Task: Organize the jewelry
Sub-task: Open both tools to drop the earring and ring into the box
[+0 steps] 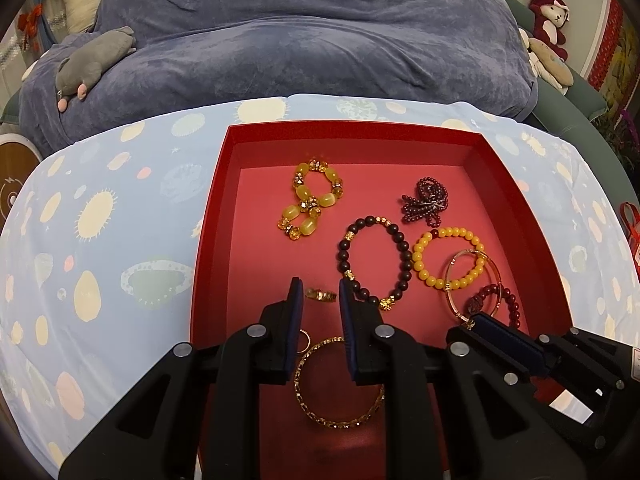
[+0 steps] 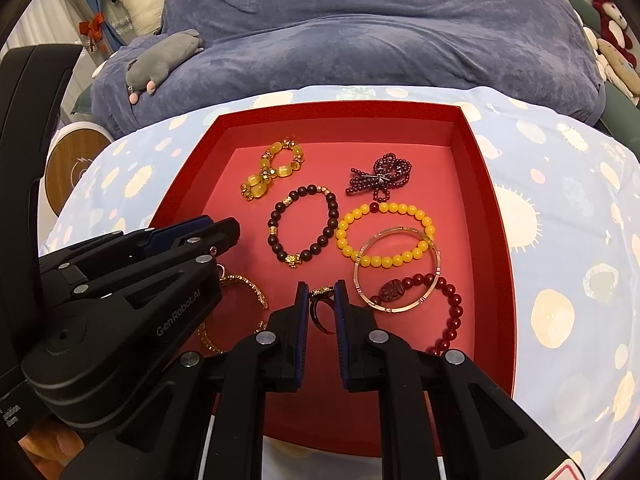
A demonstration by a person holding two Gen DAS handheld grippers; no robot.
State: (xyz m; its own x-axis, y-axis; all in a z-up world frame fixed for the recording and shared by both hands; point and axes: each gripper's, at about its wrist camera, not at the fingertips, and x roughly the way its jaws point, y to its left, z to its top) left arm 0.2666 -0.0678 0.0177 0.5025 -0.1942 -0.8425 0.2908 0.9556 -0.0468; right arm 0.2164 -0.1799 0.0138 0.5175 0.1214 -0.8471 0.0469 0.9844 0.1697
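A red tray point(image 1: 352, 126) point(image 2: 496, 200) holds the jewelry: an amber bead bracelet point(image 1: 310, 202) point(image 2: 272, 170), a dark bead bracelet point(image 1: 374, 260) point(image 2: 304, 226), a yellow bead bracelet point(image 1: 448, 258) point(image 2: 384, 236), a purple bead cluster point(image 1: 426, 200) point(image 2: 380, 178), a clear bangle point(image 2: 396, 270), a red bead bracelet point(image 2: 448, 308) and a gold bangle point(image 1: 340, 388). My left gripper point(image 1: 320, 292) is open over a small gold ring point(image 1: 320, 295). My right gripper point(image 2: 321, 296) is narrowly open around a dark ring with a gold top point(image 2: 322, 304).
The tray sits on a light blue patterned cloth point(image 1: 100, 240). Behind it is a blue-grey blanket point(image 1: 320, 40) with a grey plush toy point(image 1: 94, 62). A red plush bear point(image 1: 550, 20) sits at the far right.
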